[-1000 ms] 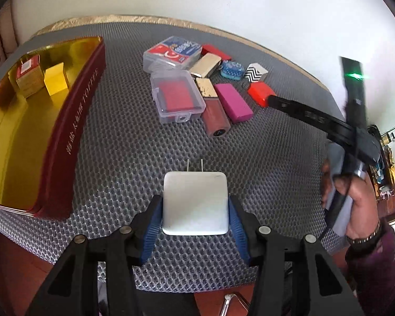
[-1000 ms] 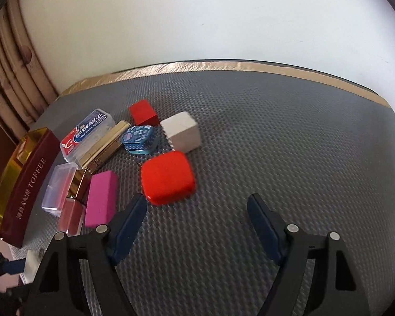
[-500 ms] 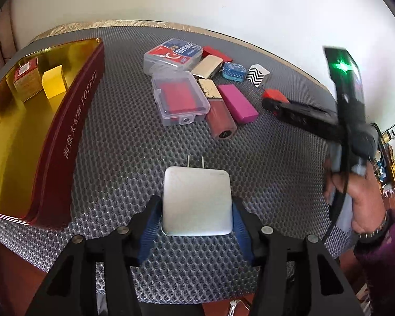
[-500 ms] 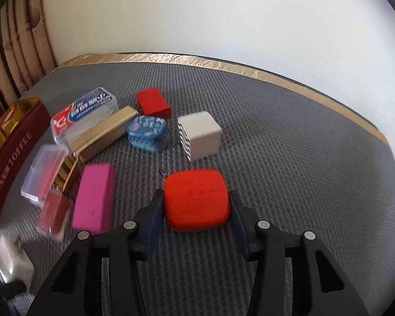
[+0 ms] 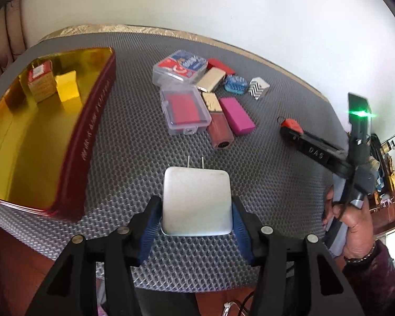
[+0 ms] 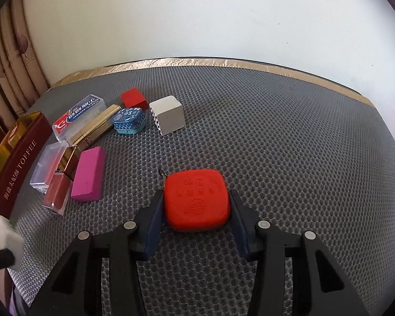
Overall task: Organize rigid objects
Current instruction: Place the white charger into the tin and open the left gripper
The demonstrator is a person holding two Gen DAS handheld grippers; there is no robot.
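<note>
My left gripper (image 5: pixel 196 214) is shut on a white plug charger (image 5: pixel 196 200), held above the near edge of the grey mat, prongs pointing away. My right gripper (image 6: pixel 196 210) is shut on a red rounded tape measure (image 6: pixel 196 201), held over the mat's middle; it also shows in the left wrist view (image 5: pixel 292 126). A dark red toffee tin (image 5: pixel 92 131) with a gold inside lies to the left and holds a red-labelled box (image 5: pixel 39 81) and a yellow block (image 5: pixel 67 89).
A cluster lies at the mat's far middle: two clear plastic cases (image 5: pixel 184 110), a pink block (image 5: pixel 237 115), a reddish tube (image 5: pixel 220 131), a gold case (image 5: pixel 210 79), a blue tin (image 6: pixel 129 119), a striped white cube (image 6: pixel 168 117), a red box (image 6: pixel 134 98). A wall stands behind.
My right gripper moved onto the red tape measure, shut on it, and carried it away from the cluster toward the mat's middle. My left gripper kept hold of the charger.
</note>
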